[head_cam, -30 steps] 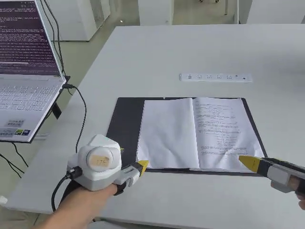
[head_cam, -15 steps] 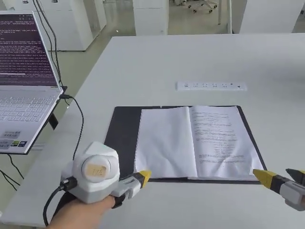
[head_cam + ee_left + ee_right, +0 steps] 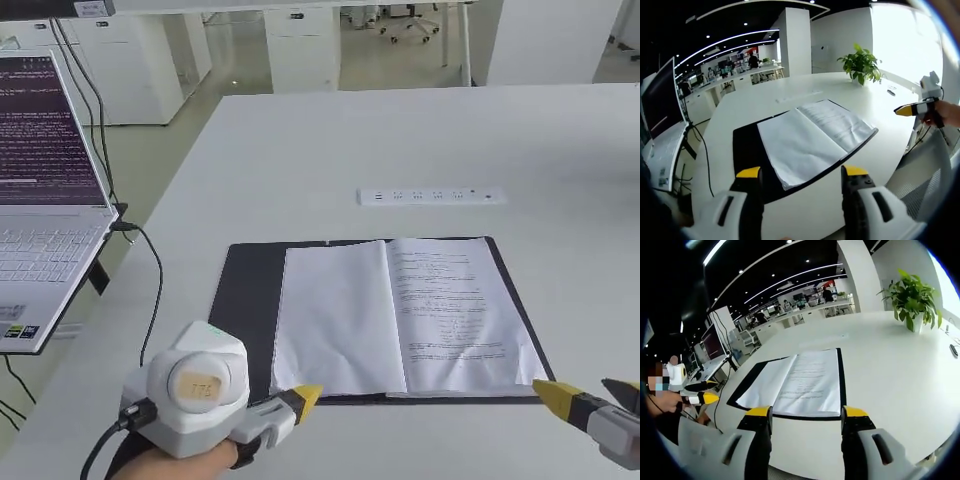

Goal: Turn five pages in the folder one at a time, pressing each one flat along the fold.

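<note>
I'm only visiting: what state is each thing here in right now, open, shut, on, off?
Black folder: open, flat on the white table.
Blank white page: lying down, slightly wavy.
Printed page: lying flat.
Silver laptop: lid open, screen lit.
White power strip: lying on the table, nothing visibly plugged in.
Left gripper: open, holding nothing.
Right gripper: open, holding nothing.
</note>
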`<state>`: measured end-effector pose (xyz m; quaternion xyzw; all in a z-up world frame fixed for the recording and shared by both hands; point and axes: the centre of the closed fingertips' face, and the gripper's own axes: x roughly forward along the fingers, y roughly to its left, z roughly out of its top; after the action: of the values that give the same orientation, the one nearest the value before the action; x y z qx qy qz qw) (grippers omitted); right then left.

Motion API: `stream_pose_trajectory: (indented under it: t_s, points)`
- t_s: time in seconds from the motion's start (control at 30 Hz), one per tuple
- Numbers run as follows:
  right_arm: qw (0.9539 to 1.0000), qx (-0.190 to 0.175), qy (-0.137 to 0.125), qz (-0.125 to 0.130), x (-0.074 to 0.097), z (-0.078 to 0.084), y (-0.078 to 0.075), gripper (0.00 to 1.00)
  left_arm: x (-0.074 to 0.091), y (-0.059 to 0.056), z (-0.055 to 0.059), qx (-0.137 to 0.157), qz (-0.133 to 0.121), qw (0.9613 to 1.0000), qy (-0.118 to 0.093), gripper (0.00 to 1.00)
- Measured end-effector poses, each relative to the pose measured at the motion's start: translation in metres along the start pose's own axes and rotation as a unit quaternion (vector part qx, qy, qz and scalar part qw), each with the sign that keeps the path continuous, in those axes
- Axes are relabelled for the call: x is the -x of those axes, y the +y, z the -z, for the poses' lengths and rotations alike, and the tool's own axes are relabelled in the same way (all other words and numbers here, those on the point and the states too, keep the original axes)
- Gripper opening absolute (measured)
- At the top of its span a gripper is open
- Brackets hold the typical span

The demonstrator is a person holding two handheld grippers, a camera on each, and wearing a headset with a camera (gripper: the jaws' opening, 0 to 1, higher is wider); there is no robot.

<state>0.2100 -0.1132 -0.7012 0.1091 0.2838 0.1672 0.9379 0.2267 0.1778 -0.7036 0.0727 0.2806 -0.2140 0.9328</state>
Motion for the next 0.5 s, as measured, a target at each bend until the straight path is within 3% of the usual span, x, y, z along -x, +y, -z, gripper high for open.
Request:
stream_pose_trajectory:
  t_s: [0.13,0.5]
  points:
    - [1.0,0.005,0.005,-0.002,-0.002,0.002,-0.001,0.54,-0.01,-0.009,-0.005,-0.006,0.009,0.9999,0.0,0.63]
    - [0.9998,0.004,0.017,-0.013,-0.013,0.009,-0.006,0.53,-0.05,-0.056,-0.013,-0.024,0.05,0.9984,0.01,0.62]
